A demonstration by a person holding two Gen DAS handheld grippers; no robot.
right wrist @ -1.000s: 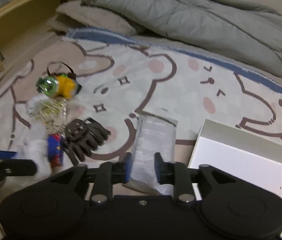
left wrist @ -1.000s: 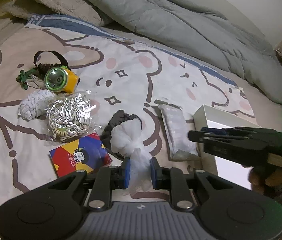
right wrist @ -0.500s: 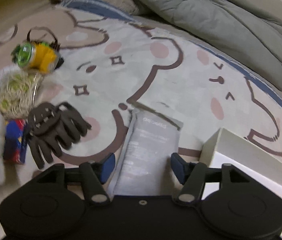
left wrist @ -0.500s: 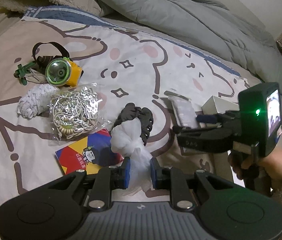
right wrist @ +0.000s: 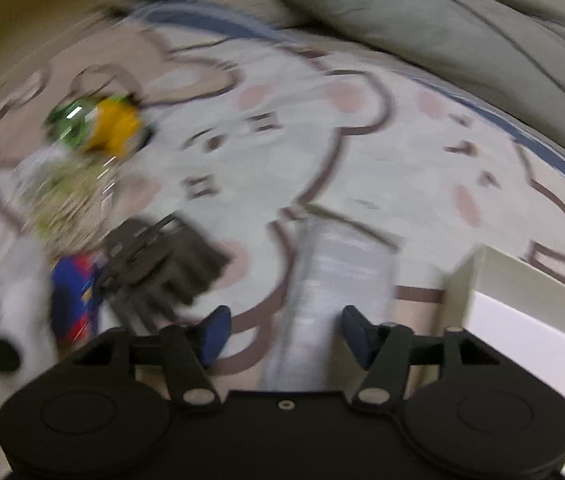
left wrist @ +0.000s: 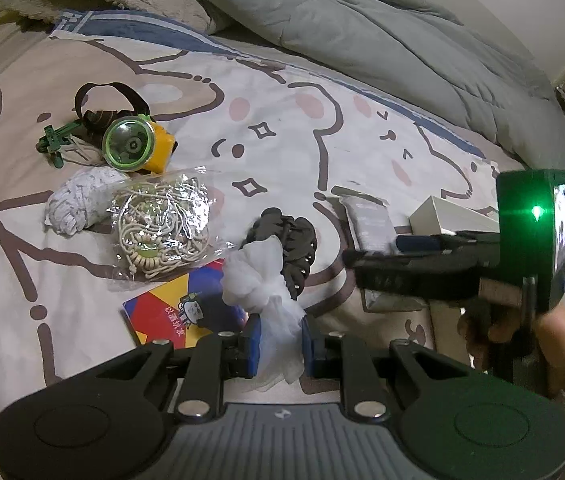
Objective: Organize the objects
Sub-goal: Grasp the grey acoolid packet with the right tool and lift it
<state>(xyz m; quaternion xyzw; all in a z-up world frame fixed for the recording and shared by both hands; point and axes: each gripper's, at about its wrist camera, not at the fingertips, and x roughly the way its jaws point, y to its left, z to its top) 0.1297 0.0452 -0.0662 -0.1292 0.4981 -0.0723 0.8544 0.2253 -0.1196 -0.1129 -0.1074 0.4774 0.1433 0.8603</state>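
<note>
Since a second ago your right claw (right wrist: 285,330) has spread from nearly closed to wide apart and dropped toward the grey pouch (right wrist: 336,280), while your left claw (left wrist: 280,344) has kept its grip on the white mesh (left wrist: 260,280).

From the left wrist: your left claw is clamped on the lower end of the mesh, whose puffed top hangs in front of the black clip (left wrist: 288,240) and the edge of the colourful card (left wrist: 180,312); on the bed (left wrist: 282,152) the bead bag (left wrist: 160,224) lies just above the card, touching the white bundle (left wrist: 78,200) on its left; the headlamp (left wrist: 134,148) sits above them beside a green toy (left wrist: 56,140); your right claw (left wrist: 374,250) reaches in from the right, over the grey pouch (left wrist: 370,220), with the white box (left wrist: 446,216) behind it; the grey duvet (left wrist: 362,36) is heaped at the far side.

From the right wrist, badly blurred: your right claw stands open, a pad on each side of the pouch's near end, whether touching I cannot tell; the white box (right wrist: 522,312) is just right of the pouch; the clip (right wrist: 162,268), card (right wrist: 74,300), mesh (right wrist: 22,288), bead bag (right wrist: 62,196) and headlamp (right wrist: 98,124) lie to the left.
</note>
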